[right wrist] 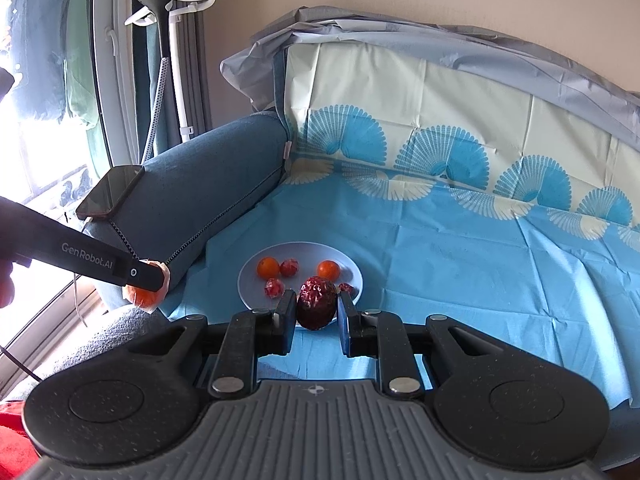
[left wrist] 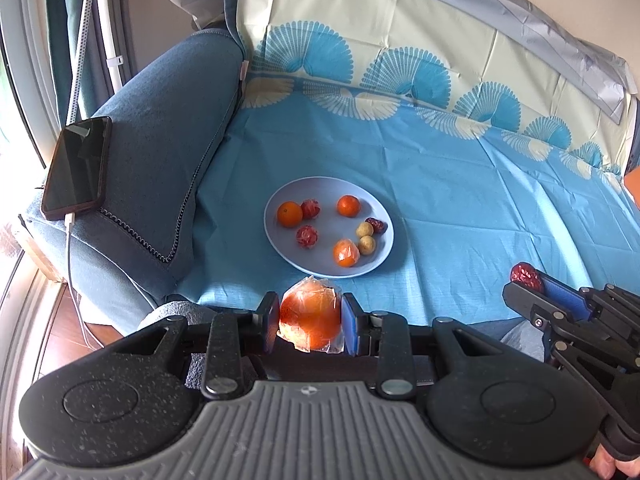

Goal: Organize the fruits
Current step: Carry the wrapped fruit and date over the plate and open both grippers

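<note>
A pale blue plate (left wrist: 376,196) (right wrist: 352,264) lies on the blue cloth and holds several fruits: oranges (left wrist: 290,213), wrapped red fruits (left wrist: 307,236), two small yellow-green ones (left wrist: 365,230) and a red date (left wrist: 377,224). My left gripper (left wrist: 310,322) is shut on an orange in clear plastic wrap (left wrist: 310,314), just short of the plate's near rim. Seen from the right wrist, that gripper (right wrist: 154,280) and its wrapped orange (right wrist: 144,298) sit at the left. My right gripper (right wrist: 316,308) is shut on a wrinkled red date (right wrist: 316,302); it shows at the right in the left wrist view (left wrist: 532,280), date (left wrist: 526,275) at its tip.
The blue cloth (left wrist: 460,200) covers a sofa seat and backrest. A blue armrest (left wrist: 160,168) rises left of the plate, with a charging phone (left wrist: 76,168) on it. A garment steamer stand (right wrist: 172,60) and a window are at the far left.
</note>
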